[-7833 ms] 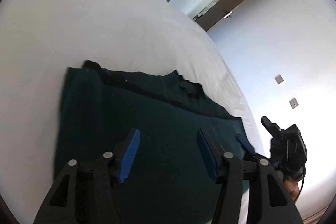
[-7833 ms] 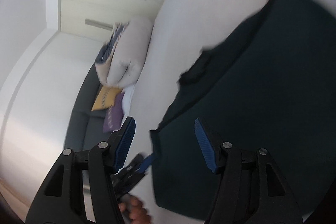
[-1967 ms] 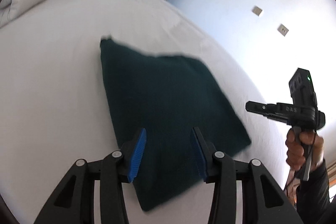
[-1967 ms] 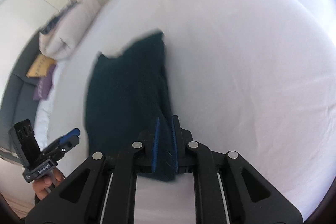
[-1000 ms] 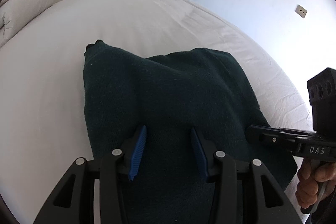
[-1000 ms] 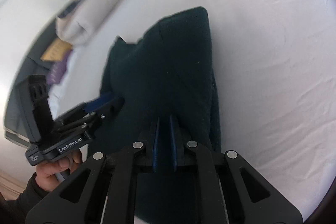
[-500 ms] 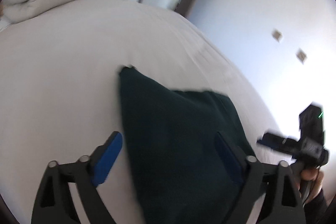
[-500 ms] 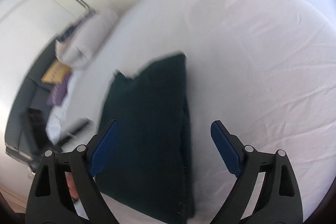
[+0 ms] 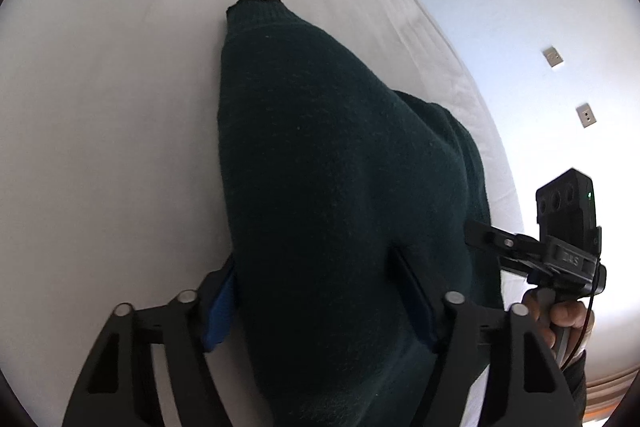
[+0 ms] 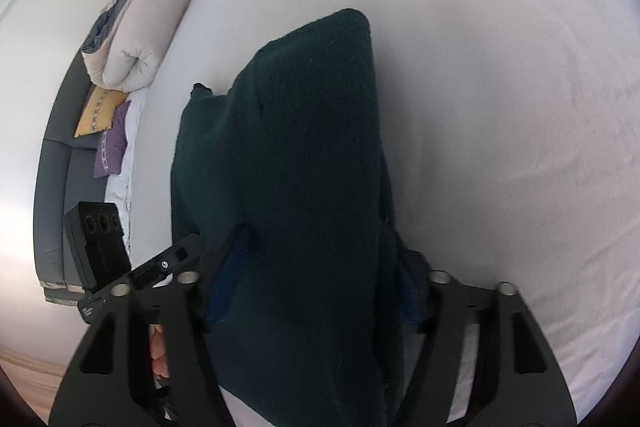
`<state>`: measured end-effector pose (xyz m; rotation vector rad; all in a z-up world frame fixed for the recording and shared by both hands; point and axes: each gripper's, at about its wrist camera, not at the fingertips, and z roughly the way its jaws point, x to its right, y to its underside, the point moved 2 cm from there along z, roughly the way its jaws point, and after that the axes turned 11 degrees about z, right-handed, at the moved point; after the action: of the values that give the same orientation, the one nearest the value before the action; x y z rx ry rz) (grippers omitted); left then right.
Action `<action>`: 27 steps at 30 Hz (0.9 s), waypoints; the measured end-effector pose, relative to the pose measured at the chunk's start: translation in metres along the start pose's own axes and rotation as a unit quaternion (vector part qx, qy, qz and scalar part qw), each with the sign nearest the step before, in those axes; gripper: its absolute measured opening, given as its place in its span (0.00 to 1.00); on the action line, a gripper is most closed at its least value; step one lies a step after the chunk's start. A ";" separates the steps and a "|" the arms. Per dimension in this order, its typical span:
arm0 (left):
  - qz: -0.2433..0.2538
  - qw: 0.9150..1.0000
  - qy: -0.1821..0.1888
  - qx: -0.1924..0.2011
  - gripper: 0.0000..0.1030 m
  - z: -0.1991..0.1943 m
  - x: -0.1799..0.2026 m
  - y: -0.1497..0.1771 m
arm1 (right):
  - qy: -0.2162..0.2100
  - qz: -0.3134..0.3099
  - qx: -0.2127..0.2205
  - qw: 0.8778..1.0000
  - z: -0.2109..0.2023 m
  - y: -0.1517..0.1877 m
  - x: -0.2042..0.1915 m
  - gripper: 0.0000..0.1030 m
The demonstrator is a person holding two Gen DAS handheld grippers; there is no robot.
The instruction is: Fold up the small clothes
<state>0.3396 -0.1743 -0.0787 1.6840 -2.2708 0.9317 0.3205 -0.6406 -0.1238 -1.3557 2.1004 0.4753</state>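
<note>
Dark green sweater (image 9: 344, 187) lies folded on the bed (image 9: 100, 115), bunched between both closing tools' (image 9: 324, 301) (image 10: 316, 287) pads.

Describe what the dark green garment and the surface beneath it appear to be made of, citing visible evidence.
Dark green garment: probably knitted wool or fleece; matte, fuzzy nap, ribbed edge at its far end. White bed sheet: likely woven cotton; smooth, matte, with fine creases.
</note>
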 end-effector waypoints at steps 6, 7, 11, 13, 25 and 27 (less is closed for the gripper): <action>0.021 0.999 -0.033 -0.006 0.55 0.000 0.015 -0.002 | 0.076 -0.051 0.036 0.995 0.020 0.013 -0.030 0.30; 0.025 0.999 -0.039 -0.006 0.52 -0.003 0.017 -0.001 | 0.097 -0.067 0.048 0.992 0.021 0.016 -0.039 0.28; 0.047 0.997 -0.061 -0.002 0.43 -0.020 0.030 0.002 | 0.155 -0.114 0.088 0.977 0.014 0.039 -0.070 0.21; 0.062 0.995 -0.075 0.006 0.42 -0.038 0.039 0.008 | 0.166 -0.131 0.106 0.972 0.006 0.054 -0.088 0.20; 0.134 0.982 -0.123 0.055 0.42 -0.208 0.060 0.128 | 0.092 -0.198 0.118 0.969 -0.034 0.213 -0.178 0.19; 0.133 0.981 -0.132 0.051 0.43 -0.224 0.052 0.158 | 0.088 -0.209 0.107 0.968 -0.026 0.239 -0.185 0.19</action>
<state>0.1267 -0.0622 0.0633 1.6589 -2.7188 0.9386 0.1535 -0.4270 0.0116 -1.6986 1.8580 -0.0474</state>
